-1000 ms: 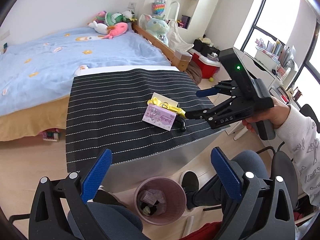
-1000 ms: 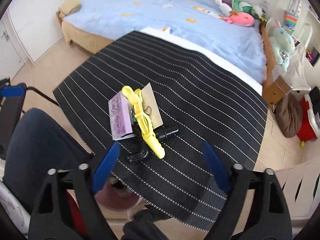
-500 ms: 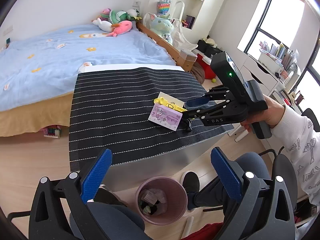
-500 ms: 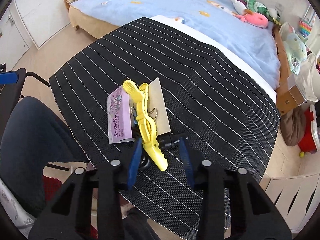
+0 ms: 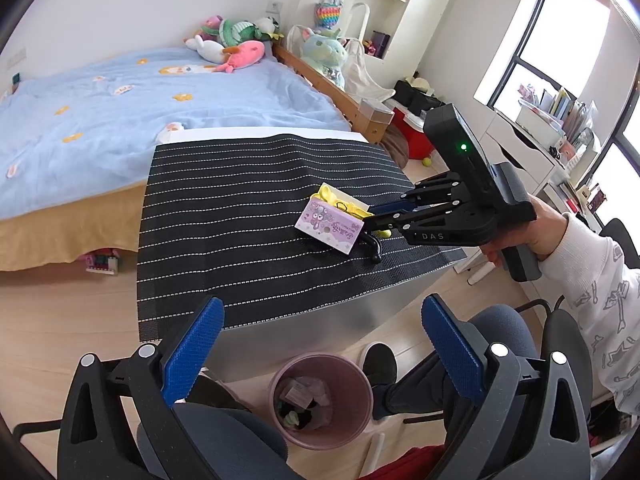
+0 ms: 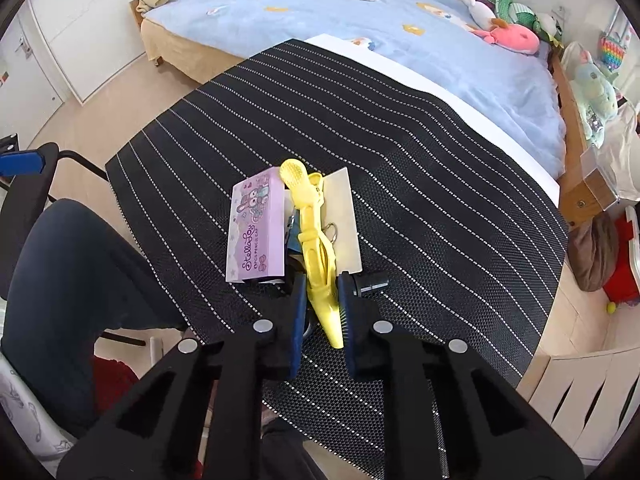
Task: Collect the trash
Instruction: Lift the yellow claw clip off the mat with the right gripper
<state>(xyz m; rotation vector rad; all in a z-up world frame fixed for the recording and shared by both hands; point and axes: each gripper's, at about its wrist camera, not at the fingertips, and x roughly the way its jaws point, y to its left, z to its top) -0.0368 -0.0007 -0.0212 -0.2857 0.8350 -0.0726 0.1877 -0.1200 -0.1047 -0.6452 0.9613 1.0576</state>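
Note:
A small pile lies on the black striped table mat [image 6: 420, 152]: a yellow hair clip [image 6: 314, 240], a purple printed box [image 6: 256, 228], a pale card [image 6: 340, 220] and a black angled part [image 6: 370, 282]. My right gripper [image 6: 322, 300] is shut on the near end of the yellow clip, which rests on the pile. In the left wrist view the right gripper [image 5: 370, 218] reaches the pile [image 5: 332, 222] from the right. My left gripper [image 5: 320, 344] is open and empty, held off the table's near edge, above a pink waste bin [image 5: 318, 398] with trash inside.
A bed with a blue cover [image 5: 120, 100] and plush toys [image 5: 236, 46] stands behind the table. White drawers and a desk [image 5: 532, 136] are at the right. The person's legs and a chair [image 5: 500, 344] are beside the bin.
My right gripper has moved forward to the pile and closed from wide open onto the yellow hair clip. The left gripper has shifted only slightly.

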